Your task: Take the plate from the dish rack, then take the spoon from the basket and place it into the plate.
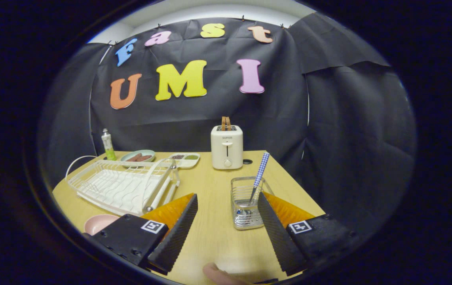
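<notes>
The dish rack (121, 185) is white wire with a raised hoop handle, lying flat on the wooden table (214, 233), ahead of the left finger; its slots hold no dishes. The plate (99, 223) is pale pink and round, set flat on the table just in front of the rack's near corner, partly hidden behind the left finger's mount. The basket (245, 206) is a clear, ribbed rectangular holder standing upright, just ahead of the right finger. The spoon (258, 176) stands in it, bowl down, leaning; its blue-and-white checked handle sticks up above the rim.
</notes>
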### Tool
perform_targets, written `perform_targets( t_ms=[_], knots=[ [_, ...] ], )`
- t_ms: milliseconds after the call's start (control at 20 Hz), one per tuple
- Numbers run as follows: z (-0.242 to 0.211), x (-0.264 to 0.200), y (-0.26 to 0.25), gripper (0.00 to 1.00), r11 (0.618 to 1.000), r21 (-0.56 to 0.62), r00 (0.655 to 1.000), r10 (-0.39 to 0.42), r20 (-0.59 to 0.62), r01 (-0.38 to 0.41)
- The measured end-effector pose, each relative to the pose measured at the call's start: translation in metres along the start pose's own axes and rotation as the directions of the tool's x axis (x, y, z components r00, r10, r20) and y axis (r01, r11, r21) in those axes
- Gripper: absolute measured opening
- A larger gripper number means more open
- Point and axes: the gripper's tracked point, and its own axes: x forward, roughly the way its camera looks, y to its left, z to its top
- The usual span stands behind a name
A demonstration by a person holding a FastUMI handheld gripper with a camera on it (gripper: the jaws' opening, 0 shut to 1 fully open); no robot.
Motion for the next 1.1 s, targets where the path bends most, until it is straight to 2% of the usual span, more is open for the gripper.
perform_targets(
  t_ms=[150,300,450,600,750,900,1000,1100],
  knots=[
    [0.01,0.025,-0.03,0.99,0.999,-0.015,0.999,-0.047,-0.002,0.047],
    [0.02,0.049,-0.038,0.98,0.999,0.035,1.0,-0.014,-0.007,0.015],
    [0.033,0.079,-0.045,0.98,0.998,0.06,0.999,-0.036,-0.002,0.036],
    [0.036,0.105,-0.042,0.93,0.992,0.122,0.997,-0.004,-0.071,0.012],
    [0.035,0.128,-0.049,0.79,0.988,0.15,0.994,-0.012,-0.106,0.028],
    [0.031,0.136,-0.049,0.39,0.989,0.142,0.994,-0.021,-0.106,0.036],
    [0.034,0.133,-0.05,0.2,0.987,0.154,0.996,-0.023,-0.089,0.037],
    [0.041,0.125,-0.048,0.17,0.986,0.166,0.998,-0.018,-0.053,0.027]
  ],
)
